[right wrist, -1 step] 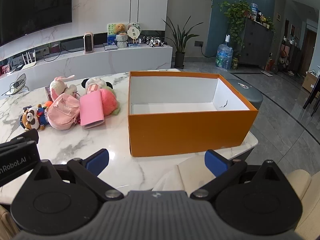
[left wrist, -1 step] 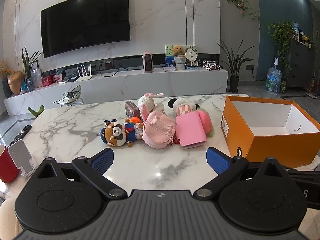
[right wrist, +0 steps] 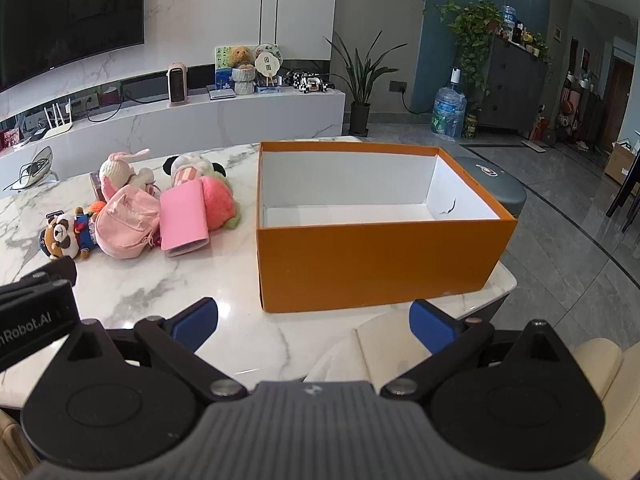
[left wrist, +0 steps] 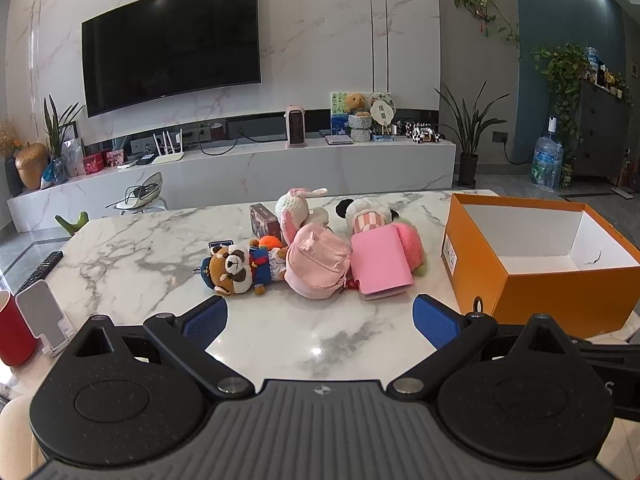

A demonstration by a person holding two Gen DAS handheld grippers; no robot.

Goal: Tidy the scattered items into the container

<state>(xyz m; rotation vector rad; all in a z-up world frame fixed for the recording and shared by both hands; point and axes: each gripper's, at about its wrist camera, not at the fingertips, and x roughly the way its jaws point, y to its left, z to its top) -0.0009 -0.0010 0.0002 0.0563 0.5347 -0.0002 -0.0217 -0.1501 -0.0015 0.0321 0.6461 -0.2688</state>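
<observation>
A heap of soft items lies mid-table: a brown bear plush (left wrist: 236, 270) (right wrist: 64, 238), a pink pouch (left wrist: 318, 262) (right wrist: 126, 218), a pink wallet (left wrist: 380, 264) (right wrist: 184, 220), a pink rabbit plush (left wrist: 296, 206) (right wrist: 116, 166), a black-eared plush (left wrist: 366, 214) (right wrist: 190, 168) and a small dark tin (left wrist: 264, 220). An open orange box (left wrist: 560, 300) (right wrist: 376, 260) with a white, empty inside stands to their right. My left gripper (left wrist: 320, 320) is open and empty, short of the heap. My right gripper (right wrist: 314, 318) is open and empty at the table's front edge before the box.
A red cup (left wrist: 14, 332), a white phone stand (left wrist: 42, 316) and a remote (left wrist: 42, 266) sit at the table's left edge. A cream chair back (right wrist: 368, 348) lies below the right gripper. The left gripper's body (right wrist: 36, 308) shows at the left of the right wrist view.
</observation>
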